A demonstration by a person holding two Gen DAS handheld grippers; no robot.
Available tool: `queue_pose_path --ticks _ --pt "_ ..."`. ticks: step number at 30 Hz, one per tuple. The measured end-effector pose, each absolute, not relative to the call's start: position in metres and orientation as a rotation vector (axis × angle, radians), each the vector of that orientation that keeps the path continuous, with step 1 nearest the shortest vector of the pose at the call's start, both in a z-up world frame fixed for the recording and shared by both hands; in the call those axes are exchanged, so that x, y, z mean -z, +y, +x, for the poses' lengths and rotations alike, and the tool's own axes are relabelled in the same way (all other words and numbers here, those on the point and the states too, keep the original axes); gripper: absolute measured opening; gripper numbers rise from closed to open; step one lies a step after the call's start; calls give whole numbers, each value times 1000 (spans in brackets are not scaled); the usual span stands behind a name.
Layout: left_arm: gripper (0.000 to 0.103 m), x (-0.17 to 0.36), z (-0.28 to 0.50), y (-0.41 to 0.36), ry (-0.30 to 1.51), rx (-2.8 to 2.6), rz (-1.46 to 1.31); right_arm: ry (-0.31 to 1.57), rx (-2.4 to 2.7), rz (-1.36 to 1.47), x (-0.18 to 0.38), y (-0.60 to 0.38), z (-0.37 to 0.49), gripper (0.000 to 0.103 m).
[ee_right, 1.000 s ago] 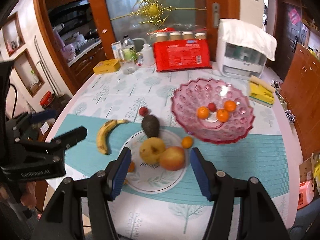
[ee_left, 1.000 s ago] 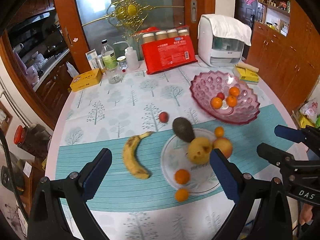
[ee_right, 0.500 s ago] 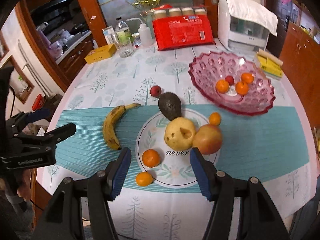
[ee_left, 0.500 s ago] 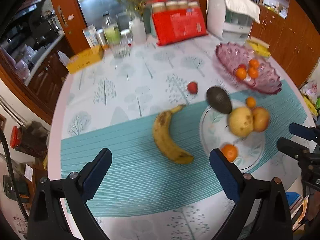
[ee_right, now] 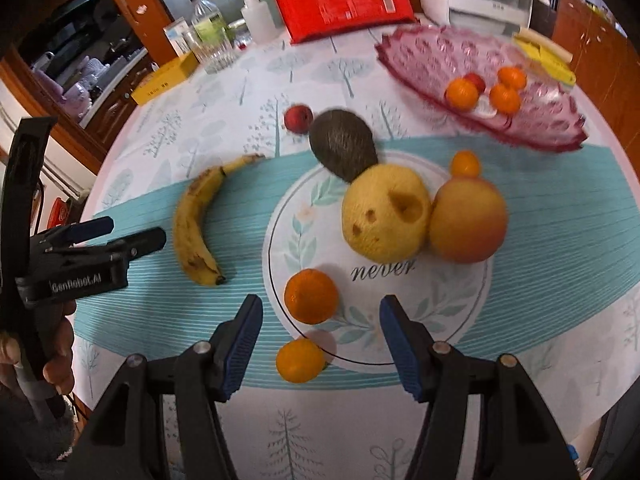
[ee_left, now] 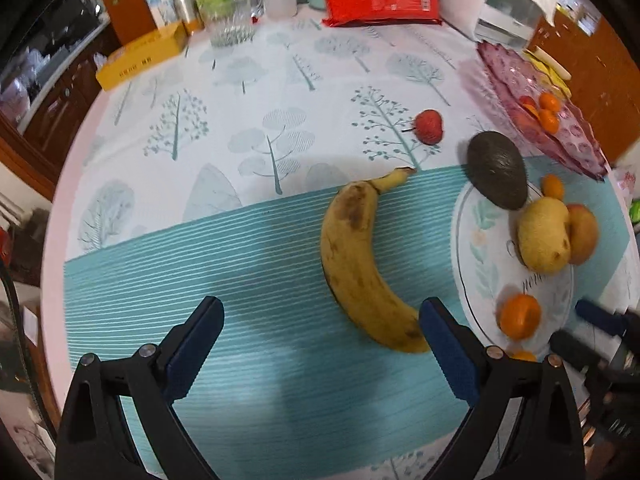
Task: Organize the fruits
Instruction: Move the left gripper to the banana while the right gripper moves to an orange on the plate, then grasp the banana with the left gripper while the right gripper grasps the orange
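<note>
Since a second ago you have dropped both grippers closer to the desk (ee_left: pixel 240 128); the fruit looms larger. Your left gripper (ee_left: pixel 320 344) has its fingers spread and empty, the banana (ee_left: pixel 360 264) low centre, its end beside the right finger. Your right gripper (ee_right: pixel 320 340) is spread too, a tangerine (ee_right: pixel 311 296) just above the gap. Only the right view shows the whole pink bowl (ee_right: pixel 420 56) at upper right.

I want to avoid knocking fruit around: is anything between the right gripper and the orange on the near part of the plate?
Nothing visible blocks it. The right gripper is open, and the orange lies just beyond its fingertips on the plate. A smaller orange sits off the rim, between the fingers and nearer the camera.
</note>
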State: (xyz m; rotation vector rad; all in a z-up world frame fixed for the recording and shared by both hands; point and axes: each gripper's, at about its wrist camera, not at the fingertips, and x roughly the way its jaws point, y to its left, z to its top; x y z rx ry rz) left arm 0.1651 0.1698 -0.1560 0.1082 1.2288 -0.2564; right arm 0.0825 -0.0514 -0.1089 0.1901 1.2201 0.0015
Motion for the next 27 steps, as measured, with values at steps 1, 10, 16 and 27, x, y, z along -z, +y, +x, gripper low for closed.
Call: queue_pose_path --ticks 1,10,16,27 --pt "98 160 168 171 1235 255 95 1227 1 194 114 -50 84 61" --pt "92 179 182 162 1242 250 71 1269 14 191 137 -41 96 61" --pt "76 192 189 155 1277 247 72 1282 5 159 146 -32 105 59" --pt "49 199 190 138 1249 240 140 1299 29 90 158 -29 118 40"
